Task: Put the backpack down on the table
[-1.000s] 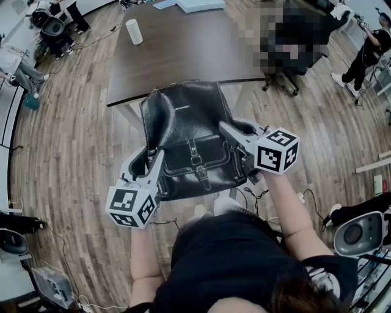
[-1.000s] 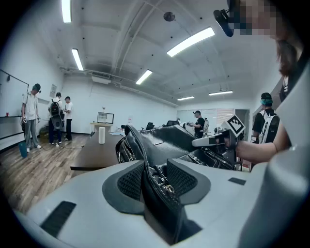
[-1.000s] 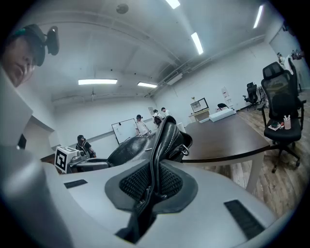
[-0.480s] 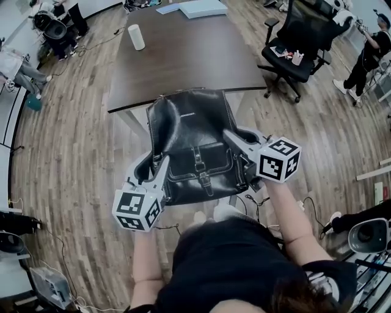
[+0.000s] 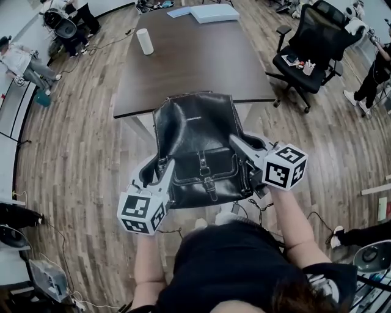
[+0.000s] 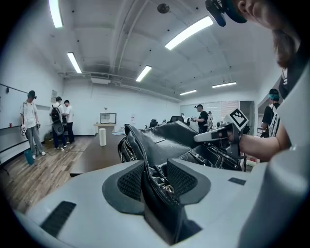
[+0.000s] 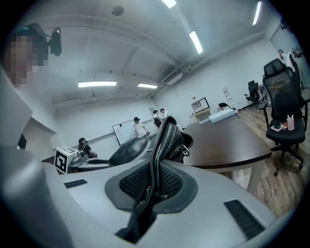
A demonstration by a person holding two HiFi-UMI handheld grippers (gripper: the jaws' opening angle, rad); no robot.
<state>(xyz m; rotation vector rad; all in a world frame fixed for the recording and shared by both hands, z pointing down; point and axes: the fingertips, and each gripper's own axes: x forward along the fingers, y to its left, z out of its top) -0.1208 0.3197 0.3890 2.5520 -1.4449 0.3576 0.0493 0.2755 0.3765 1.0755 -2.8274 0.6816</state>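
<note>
The black leather backpack (image 5: 197, 137) hangs in the air, lying nearly flat with its buckled front pocket facing up, carried from both sides. Its top end reaches over the near edge of the dark tabletop (image 5: 195, 61). Whether it touches the wood there cannot be told. The rest of it is out over the plank floor (image 5: 73, 153).

At the backpack's left side, the left gripper (image 6: 156, 178) has its fingers (image 6: 127, 183) pinching a thick fold of leather with zipper and metal fittings in it, so they stand partly apart. At the backpack's right side, the right gripper (image 7: 152, 183) has its fingers (image 7: 169, 180) pressed nearly together on a thin, strap-like edge of the bag.

Beyond the backpack and well apart from it, a white cylinder (image 5: 145, 41) stands upright on the tabletop toward the far left. A flat pale slab (image 5: 214, 12) lies at the far end. A black office chair (image 5: 311, 46) stands on the floor off to the backpack's far right. People (image 5: 21, 64) are well off beyond the backpack's left.
</note>
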